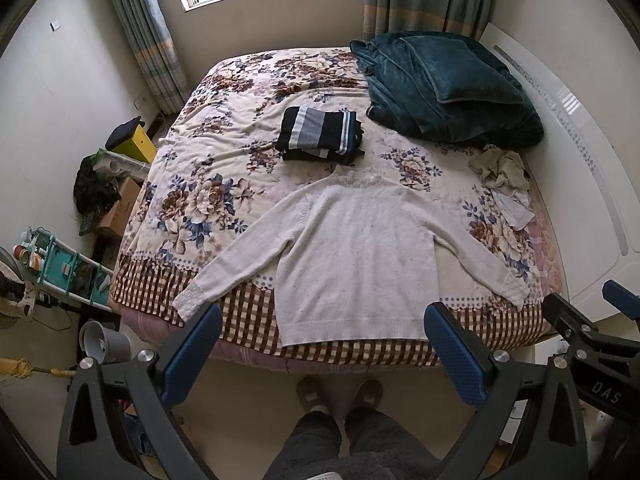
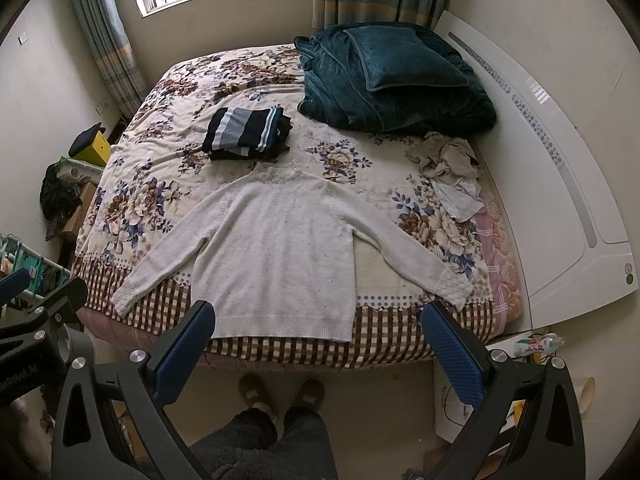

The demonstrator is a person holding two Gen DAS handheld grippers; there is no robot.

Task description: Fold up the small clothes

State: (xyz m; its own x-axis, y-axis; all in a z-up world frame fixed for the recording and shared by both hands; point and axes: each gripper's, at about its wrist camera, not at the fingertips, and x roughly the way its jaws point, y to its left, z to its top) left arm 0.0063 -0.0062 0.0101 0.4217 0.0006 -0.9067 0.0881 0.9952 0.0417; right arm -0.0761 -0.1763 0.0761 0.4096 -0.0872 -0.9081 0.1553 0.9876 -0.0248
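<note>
Left wrist view first: my left gripper [image 1: 322, 354] is spread wide with nothing between the blue pads, hanging off the foot of the floral-print bedspread [image 1: 224, 152]. Same deal on the other side, my right gripper [image 2: 318, 354] is gaping wide and holding nothing either.

The thing I'm about to work on is the white long-sleeved knit sweater with a lacy collar [image 1: 352, 252]. It's laid flat near the foot of the bed, collar away from me, both sleeves angled out, hem right at the checked border. Nothing folded on it yet, as far as I can tell.

Progress-wise, I'd say I'm somewhere in the middle. There's a neat folded stack of dark navy and grey striped clothes [image 1: 320, 132] just past the collar, so some pieces look done. Over by the white headboard [image 1: 580, 184] sits a crumpled heap of beige and white garments [image 1: 504, 176], and that looks like what's left after the sweater.

View differences: the right wrist view picks up a plastic bottle [image 2: 538, 346] on the floor by the bed corner, which the left doesn't show. The left view catches a grey cup-shaped thing [image 1: 106, 344] on the floor that the right misses.
</note>
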